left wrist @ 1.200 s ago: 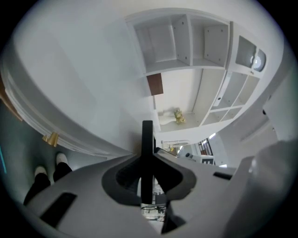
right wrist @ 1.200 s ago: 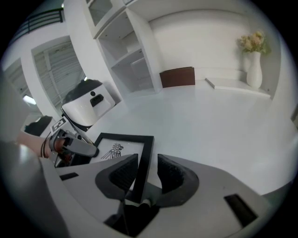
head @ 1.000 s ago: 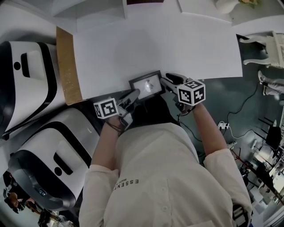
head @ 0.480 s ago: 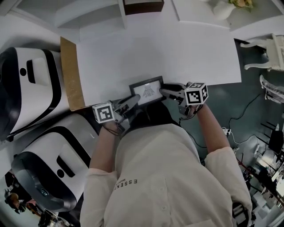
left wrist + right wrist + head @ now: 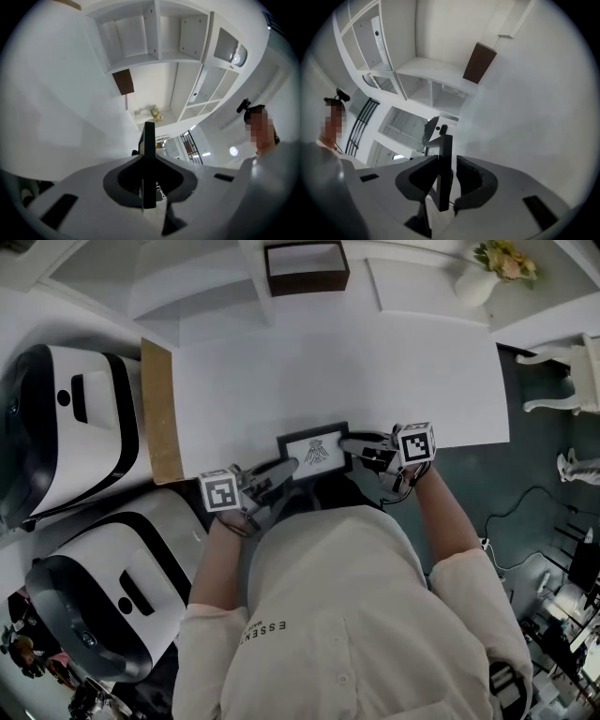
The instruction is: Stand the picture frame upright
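While the picture frame [image 5: 314,448] hangs between the two claws at the near edge of the worktop [image 5: 375,371], the job looks about half done. It is gripped by its two short ends and seems to be raised off the surface. Its face still tips up toward the person, so I judge that it does not stand on its own yet. It still has to be set down on its lower edge and back support, which no view shows, and then let go.

The left claw [image 5: 284,468] is nearly closed, and both pads are tight on the thin left edge of the frame. The right claw [image 5: 354,442] stands wider round the right edge and has just been closing. One pad lies flush against the frame and there is a thin dark line at the other, so that hold looks lighter.

A second ago the frame lay askew, with its right end farther from the person. Now its long side runs almost parallel to the near edge of the worktop. The right claw's marker cube has turned, and both claws remain at the same ends of the frame.
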Demonstrator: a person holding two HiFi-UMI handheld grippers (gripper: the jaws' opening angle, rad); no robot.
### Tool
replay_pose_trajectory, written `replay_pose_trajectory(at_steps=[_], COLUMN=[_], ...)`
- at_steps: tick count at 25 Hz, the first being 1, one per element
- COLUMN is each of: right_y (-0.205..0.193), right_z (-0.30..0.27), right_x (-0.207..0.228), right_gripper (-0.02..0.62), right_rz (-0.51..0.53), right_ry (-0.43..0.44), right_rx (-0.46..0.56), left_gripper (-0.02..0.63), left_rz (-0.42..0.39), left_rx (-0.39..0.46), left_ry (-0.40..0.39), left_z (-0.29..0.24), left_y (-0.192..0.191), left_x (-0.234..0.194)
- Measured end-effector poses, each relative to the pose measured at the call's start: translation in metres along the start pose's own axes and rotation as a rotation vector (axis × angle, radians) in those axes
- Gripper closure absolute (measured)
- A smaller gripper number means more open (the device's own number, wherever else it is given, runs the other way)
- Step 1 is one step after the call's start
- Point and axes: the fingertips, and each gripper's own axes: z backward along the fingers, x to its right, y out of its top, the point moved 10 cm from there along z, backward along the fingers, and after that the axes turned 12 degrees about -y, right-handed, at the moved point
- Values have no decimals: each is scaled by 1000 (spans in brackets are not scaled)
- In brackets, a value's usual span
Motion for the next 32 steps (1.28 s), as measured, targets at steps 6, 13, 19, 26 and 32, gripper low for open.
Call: replay_pose_trajectory(at_steps=[6, 13, 19, 26, 32], right_y=[27, 55, 81, 111, 128], right_z=[5, 12, 5, -23, -53], right_x=[7, 8, -6, -21, -38], right_gripper=[505, 511, 511, 509, 509], right_rz=[17, 65, 113, 180, 243], right_ry=[91, 85, -21, -184, -266], right_rx=[-53, -109, -121, -64, 17], left_gripper=[541, 538, 538, 535, 534], left_rz=[-8, -46, -138, -224, -328], left_rx=[45, 72, 47, -30, -94], left_ry=[47, 167, 197, 253, 246], left_z=[-14, -26, -28, -20, -1], left_y=[11, 27, 53, 104, 149], left_x=[-2, -6, -5, -12, -15])
